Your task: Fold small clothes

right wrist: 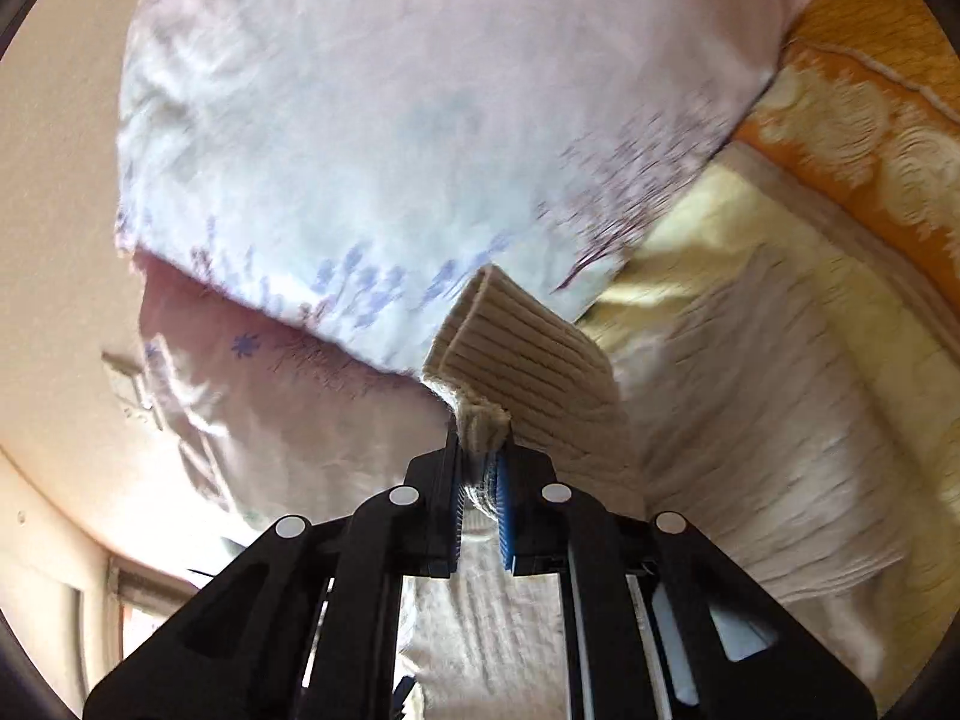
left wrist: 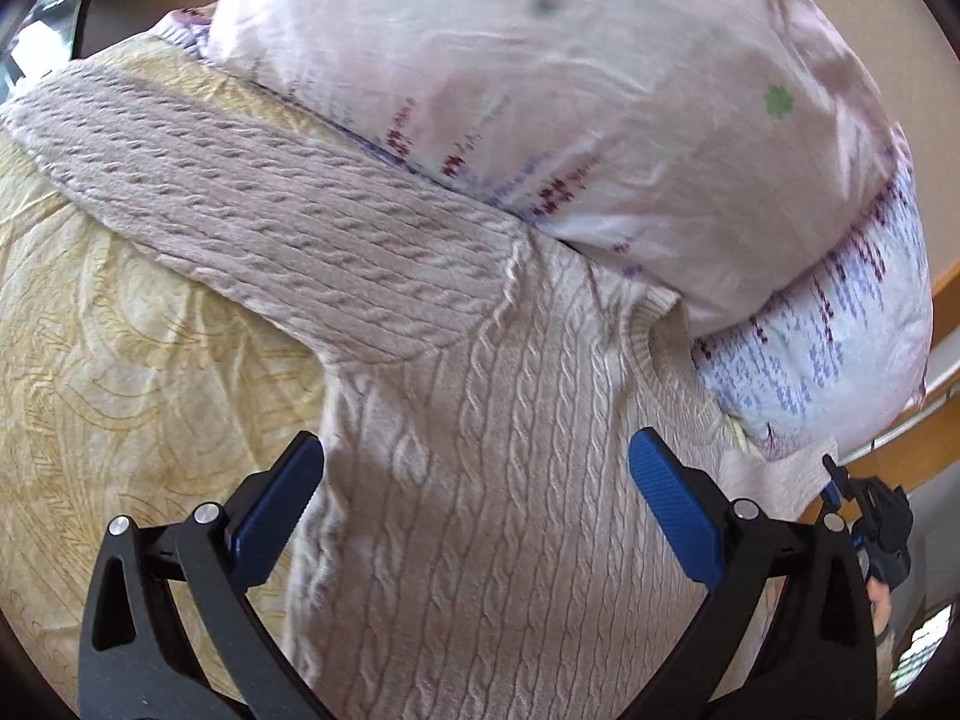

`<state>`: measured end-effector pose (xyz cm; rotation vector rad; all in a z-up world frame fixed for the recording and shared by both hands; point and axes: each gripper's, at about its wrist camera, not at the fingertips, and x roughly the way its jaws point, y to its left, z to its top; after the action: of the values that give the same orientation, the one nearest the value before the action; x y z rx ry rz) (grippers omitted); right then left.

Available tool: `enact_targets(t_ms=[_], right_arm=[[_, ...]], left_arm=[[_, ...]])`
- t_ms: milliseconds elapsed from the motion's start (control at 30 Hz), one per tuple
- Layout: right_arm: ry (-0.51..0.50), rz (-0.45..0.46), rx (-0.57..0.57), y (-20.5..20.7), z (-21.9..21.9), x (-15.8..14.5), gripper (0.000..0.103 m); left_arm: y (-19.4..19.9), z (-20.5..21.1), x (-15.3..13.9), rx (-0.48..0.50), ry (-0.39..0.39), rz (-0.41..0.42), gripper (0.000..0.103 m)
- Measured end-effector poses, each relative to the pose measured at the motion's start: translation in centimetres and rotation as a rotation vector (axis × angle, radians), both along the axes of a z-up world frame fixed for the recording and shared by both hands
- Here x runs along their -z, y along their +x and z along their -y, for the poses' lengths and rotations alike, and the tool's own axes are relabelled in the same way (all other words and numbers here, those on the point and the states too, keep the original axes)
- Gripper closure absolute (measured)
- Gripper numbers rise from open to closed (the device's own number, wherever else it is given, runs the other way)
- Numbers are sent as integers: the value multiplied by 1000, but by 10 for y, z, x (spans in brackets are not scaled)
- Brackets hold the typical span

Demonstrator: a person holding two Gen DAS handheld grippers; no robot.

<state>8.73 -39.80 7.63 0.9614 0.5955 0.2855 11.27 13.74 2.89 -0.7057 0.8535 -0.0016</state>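
A pale yellow bedsheet with a swirl pattern covers the bed. Against it, beyond the sweater, leans a big pink-and-white pillow with purple print. The beige cable-knit sweater lies spread on the bedsheet, its neckline just beside the pillow, one sleeve stretched sideways along the pillow's edge. The left tongs hover released above the sweater's body, blue pads wide apart, nothing between them. The right tongs are clenched on the ribbed cuff of the sweater's other sleeve, lifted in front of the pillow.
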Motion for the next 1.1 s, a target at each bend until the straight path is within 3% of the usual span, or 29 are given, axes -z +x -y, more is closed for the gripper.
enact_targets(t_ms=[133, 267, 533, 700, 1000, 1067, 1100], right_arm=[[-57, -99, -165, 35, -65, 26, 94], [-112, -207, -275, 64, -115, 59, 93], [-180, -234, -417, 90, -187, 68, 94], [-204, -269, -472, 87, -216, 80, 93], [-343, -289, -542, 78, -254, 98, 92], [-350, -281, -588, 76, -271, 99, 75], [-346, -263, -607, 71, -276, 95, 53]], left_arm=[[-8, -35, 5, -113, -60, 2, 3], [-17, -62, 6, -191, -82, 17, 10], [-23, -114, 9, -319, -141, 47, 17], [-23, -138, 13, -378, -178, 60, 17], [-21, -168, 22, -450, -263, 86, 23], [-21, -173, 22, -464, -286, 90, 23], [-20, -176, 22, -474, -299, 92, 24]])
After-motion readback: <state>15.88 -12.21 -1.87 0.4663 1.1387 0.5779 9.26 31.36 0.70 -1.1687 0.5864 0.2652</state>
